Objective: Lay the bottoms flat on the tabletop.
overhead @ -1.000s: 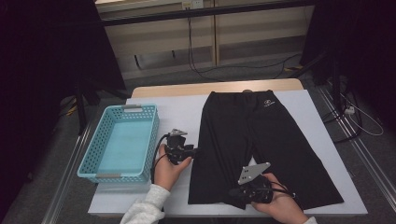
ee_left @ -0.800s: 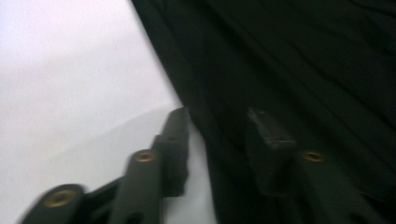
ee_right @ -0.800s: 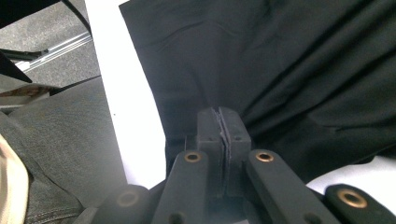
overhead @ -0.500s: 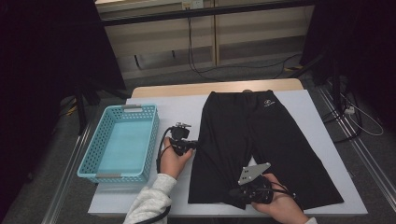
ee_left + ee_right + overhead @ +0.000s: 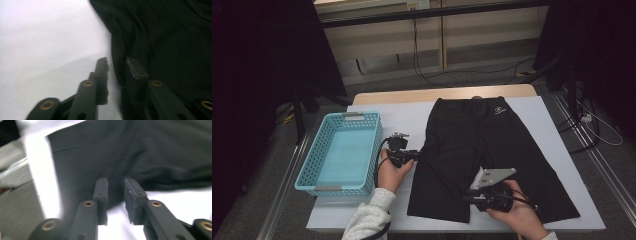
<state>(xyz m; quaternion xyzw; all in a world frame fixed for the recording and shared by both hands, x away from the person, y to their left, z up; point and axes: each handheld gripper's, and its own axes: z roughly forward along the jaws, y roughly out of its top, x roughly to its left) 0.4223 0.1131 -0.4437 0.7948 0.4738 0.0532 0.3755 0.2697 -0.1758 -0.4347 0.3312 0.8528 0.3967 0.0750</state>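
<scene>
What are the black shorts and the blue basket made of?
The black shorts look like soft, thin fabric, matte: they lie flat and wrinkle into gentle folds; which fabric is unclear. The blue basket looks like hard plastic, slightly glossy, since its walls stand stiff and are moulded with rows of small holes.

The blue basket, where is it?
In the high view the basket sits at the table's left edge, just left of the left gripper and the black shorts.
</scene>
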